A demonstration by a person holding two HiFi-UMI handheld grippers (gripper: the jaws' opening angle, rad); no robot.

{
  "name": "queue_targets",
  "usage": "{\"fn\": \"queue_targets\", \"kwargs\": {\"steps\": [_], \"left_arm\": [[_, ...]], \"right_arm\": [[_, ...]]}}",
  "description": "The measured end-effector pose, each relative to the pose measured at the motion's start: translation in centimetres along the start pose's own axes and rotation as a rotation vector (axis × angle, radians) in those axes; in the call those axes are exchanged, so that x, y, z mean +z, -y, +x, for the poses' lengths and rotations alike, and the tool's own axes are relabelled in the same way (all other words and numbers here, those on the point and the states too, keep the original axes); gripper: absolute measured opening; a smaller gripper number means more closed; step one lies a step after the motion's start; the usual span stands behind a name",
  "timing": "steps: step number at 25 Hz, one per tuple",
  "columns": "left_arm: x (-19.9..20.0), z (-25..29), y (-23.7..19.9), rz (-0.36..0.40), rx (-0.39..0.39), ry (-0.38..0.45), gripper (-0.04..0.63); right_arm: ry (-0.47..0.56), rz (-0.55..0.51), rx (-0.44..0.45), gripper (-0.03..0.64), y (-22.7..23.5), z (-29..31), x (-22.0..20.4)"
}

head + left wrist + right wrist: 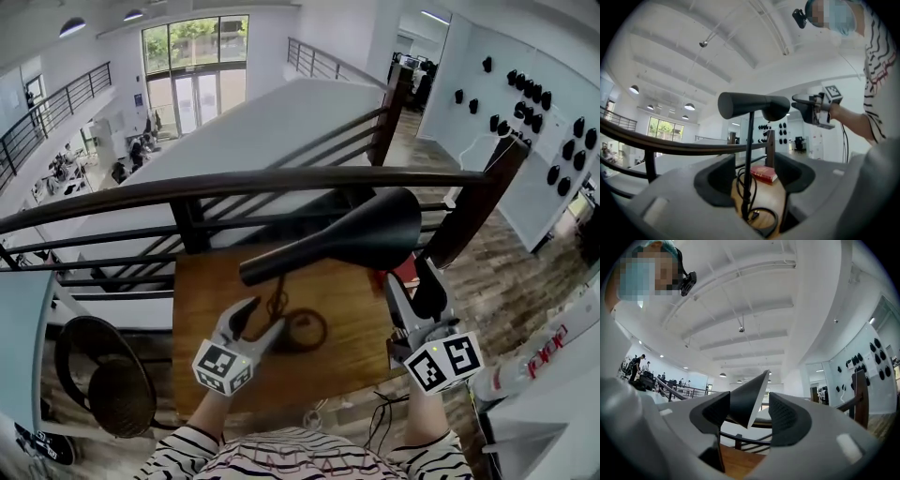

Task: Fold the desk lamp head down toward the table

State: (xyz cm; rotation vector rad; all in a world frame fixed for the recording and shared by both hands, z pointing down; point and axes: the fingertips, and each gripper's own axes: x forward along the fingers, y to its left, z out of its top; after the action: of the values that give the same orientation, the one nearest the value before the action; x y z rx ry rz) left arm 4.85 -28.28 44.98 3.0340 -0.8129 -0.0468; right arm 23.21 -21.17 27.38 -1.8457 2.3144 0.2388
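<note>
The desk lamp stands mid-tabletop, and its black lamp head [356, 239] hangs level. The long axis runs from the narrow end over the table's middle to the wide shade near the right edge. The right gripper [412, 286] is clearly the nearer one. It points up from below with its jaws apart around the shade's rim, possibly brushing one side, though not clamped. The left gripper [262, 319] gapes empty, level, facing the thin stem [749, 159] and the coiled cable [305, 330]. There's free wooden table [206, 356] under the head for the swing down, but the railing [281, 183] crowds the far edge.
</note>
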Motion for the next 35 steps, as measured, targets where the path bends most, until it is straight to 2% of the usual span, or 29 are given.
{"fn": "queue_targets", "kwargs": {"steps": [13, 19, 26, 35], "left_arm": [[-1.2, 4.9, 0.1, 0.001, 0.058, -0.017, 0.229], [-1.8, 5.2, 0.4, -0.005, 0.077, -0.037, 0.212], [-2.3, 5.8, 0.4, -0.016, 0.087, -0.041, 0.204], [-2.0, 5.5, 0.6, -0.028, 0.068, -0.033, 0.215]], "right_arm": [[0.074, -0.090, 0.112, 0.236, 4.2, 4.0, 4.2], [0.058, -0.112, 0.141, 0.224, 4.3, 5.1, 4.2], [0.050, -0.089, 0.153, 0.191, 5.0, 5.4, 3.0], [0.039, 0.041, 0.082, 0.187, 6.2, 4.2, 0.2]]}}
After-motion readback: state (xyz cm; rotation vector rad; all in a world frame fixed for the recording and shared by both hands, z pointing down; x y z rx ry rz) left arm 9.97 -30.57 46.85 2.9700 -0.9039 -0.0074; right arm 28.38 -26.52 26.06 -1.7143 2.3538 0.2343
